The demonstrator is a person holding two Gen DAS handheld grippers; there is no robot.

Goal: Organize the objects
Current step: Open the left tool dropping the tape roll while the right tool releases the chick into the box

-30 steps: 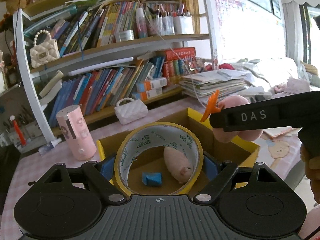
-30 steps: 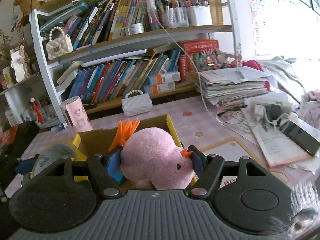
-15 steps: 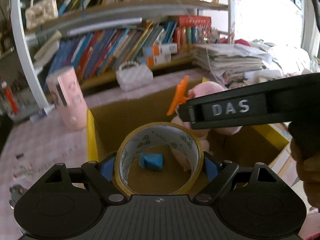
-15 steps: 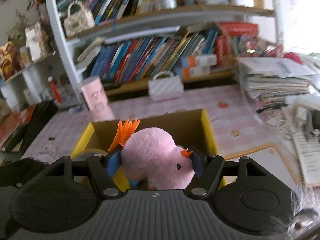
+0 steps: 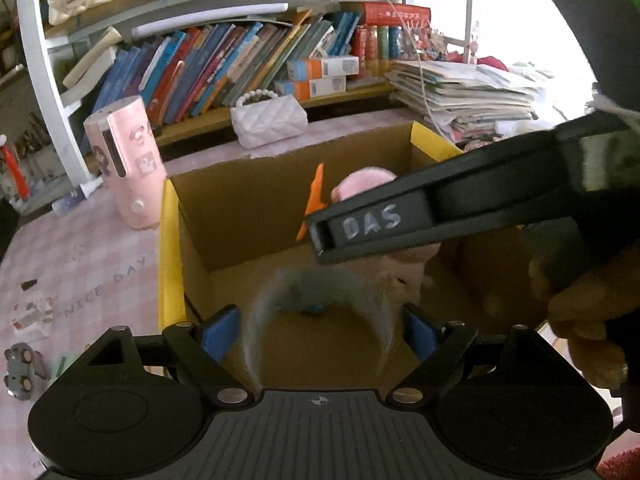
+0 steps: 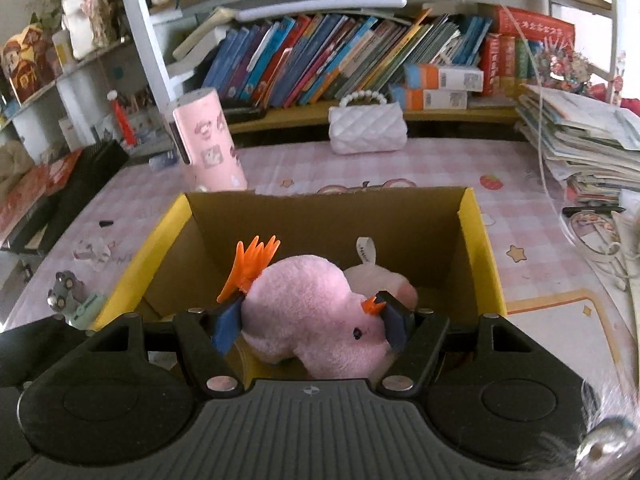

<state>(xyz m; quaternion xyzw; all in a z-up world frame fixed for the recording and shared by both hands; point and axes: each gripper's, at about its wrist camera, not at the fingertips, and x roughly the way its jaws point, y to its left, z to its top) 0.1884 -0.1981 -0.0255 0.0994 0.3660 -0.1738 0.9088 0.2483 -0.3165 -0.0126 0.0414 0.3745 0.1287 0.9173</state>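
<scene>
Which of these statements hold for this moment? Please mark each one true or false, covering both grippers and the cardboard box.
1. The right gripper is clamped on the pink plush bird. True.
2. The plush bird is held over the open cardboard box. True.
3. The pink cylinder lies on its side inside the box. False: it stands upright on the table behind the box.
4. The tape roll between the left gripper's fingers is sharp and clear. False: it shows only as a motion-blurred arc.
5. The white quilted purse sits inside the box. False: it sits on the table by the bookshelf.
</scene>
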